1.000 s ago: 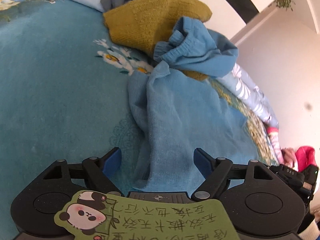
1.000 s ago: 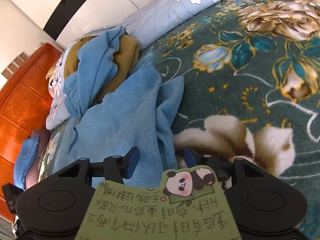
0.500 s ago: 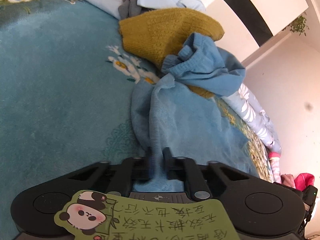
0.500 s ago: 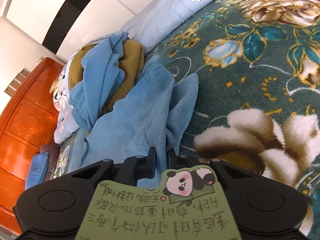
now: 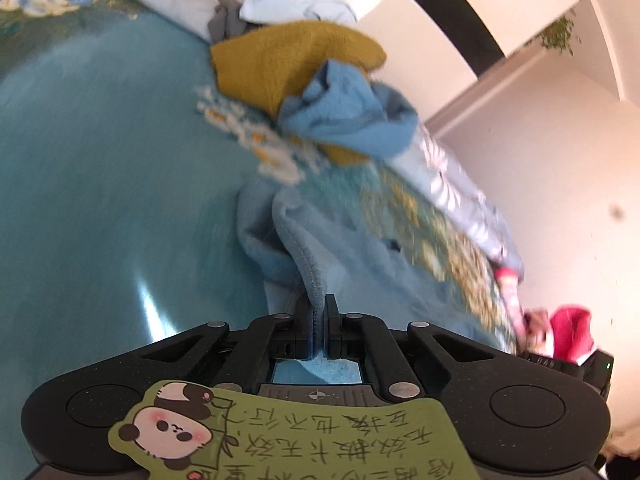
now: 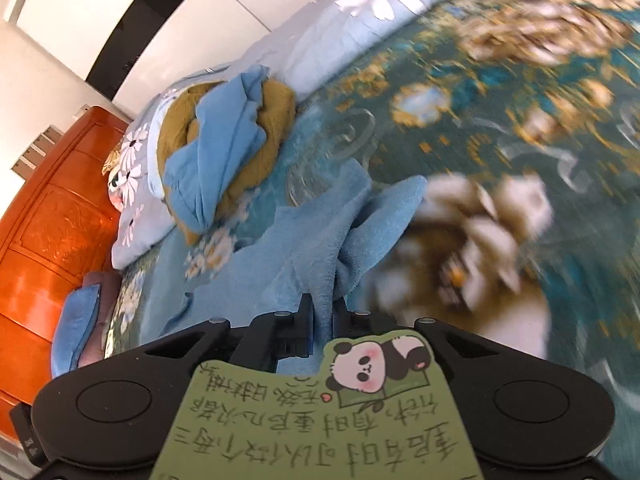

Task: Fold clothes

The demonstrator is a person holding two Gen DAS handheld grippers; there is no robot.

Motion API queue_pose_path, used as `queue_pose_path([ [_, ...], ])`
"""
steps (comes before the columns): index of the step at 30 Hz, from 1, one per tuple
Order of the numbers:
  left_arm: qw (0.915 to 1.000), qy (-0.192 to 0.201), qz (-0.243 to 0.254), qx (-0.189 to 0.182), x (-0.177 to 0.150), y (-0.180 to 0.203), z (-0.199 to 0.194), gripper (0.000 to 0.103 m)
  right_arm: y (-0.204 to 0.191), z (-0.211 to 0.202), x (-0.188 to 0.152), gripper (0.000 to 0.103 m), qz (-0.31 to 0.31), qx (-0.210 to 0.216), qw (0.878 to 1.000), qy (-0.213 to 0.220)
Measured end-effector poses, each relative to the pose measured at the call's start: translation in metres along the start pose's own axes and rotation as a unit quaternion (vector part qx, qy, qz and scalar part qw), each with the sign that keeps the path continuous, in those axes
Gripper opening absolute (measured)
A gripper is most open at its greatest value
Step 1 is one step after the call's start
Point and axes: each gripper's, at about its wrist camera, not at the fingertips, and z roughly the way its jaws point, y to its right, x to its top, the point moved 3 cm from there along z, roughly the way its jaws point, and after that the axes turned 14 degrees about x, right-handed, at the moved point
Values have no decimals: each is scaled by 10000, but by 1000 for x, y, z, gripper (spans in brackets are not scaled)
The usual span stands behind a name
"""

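Grippers closed within the last second: left gripper (image 5: 319,312) and right gripper (image 6: 322,312) now each clamp an edge of the blue fleece garment (image 6: 316,236), lying near on the bedspread (image 5: 100,168). Lifting can begin.

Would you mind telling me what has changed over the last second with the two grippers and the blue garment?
Both the left gripper and right gripper closed on the light blue garment and pulled it toward themselves, away from the pile. The mustard sweater stayed put.

Bright daylight, seemingly motion-blurred, fisheye-warped
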Motion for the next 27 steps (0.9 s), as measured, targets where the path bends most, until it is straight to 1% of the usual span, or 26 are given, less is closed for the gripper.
queue_pose_path([
  [3, 9999, -166, -20, 44, -20, -12, -3, 3, 8, -20, -22, 8, 142, -59, 9999, -8],
  [6, 9995, -260, 38, 186, -29, -24, 3, 3, 18, -26, -36, 8, 273, -177, 9995, -51],
  [9, 9995, -281, 77, 77, -28, -29, 4, 3, 24, -25, -39, 8, 387, -212, 9990, -84],
  [12, 9991, -200, 363, -7, -23, -25, -2, 4, 22, -24, -42, 11, 294, -264, 9992, -112],
  [13, 9987, -120, 499, 39, -19, -23, -5, 5, 21, -25, -43, 16, 201, -305, 9993, -127],
  [15, 9970, 53, 751, 156, -10, -18, -9, 11, 17, -26, -43, 18, 34, -396, 9991, -148],
  [17, 9949, 223, 938, 294, 2, -12, -9, 33, 14, -29, -43, 24, -122, -460, 9988, -136],
  [18, 9935, 288, 1049, 320, 8, -8, -8, 37, 13, -32, -41, 24, -190, -493, 9986, -93],
  [20, 9882, 414, 1412, 432, 18, 5, -1, 38, 10, -37, -37, 26, -334, -564, 9978, 26],
  [22, 9795, 505, 1853, 610, 24, 21, 11, 41, 8, -40, -29, 26, -403, -571, 9974, 178],
  [24, 9725, 514, 2158, 706, 27, 35, 25, 43, 5, -38, -19, 26, -437, -533, 9971, 319],
  [25, 9689, 512, 2301, 750, 29, 41, 33, 43, 3, -34, -14, 26, -501, -513, 9969, 339],
  [27, 9619, 507, 2554, 835, 29, 50, 44, 43, -2, -23, -3, 31, -686, -481, 9960, 322],
])
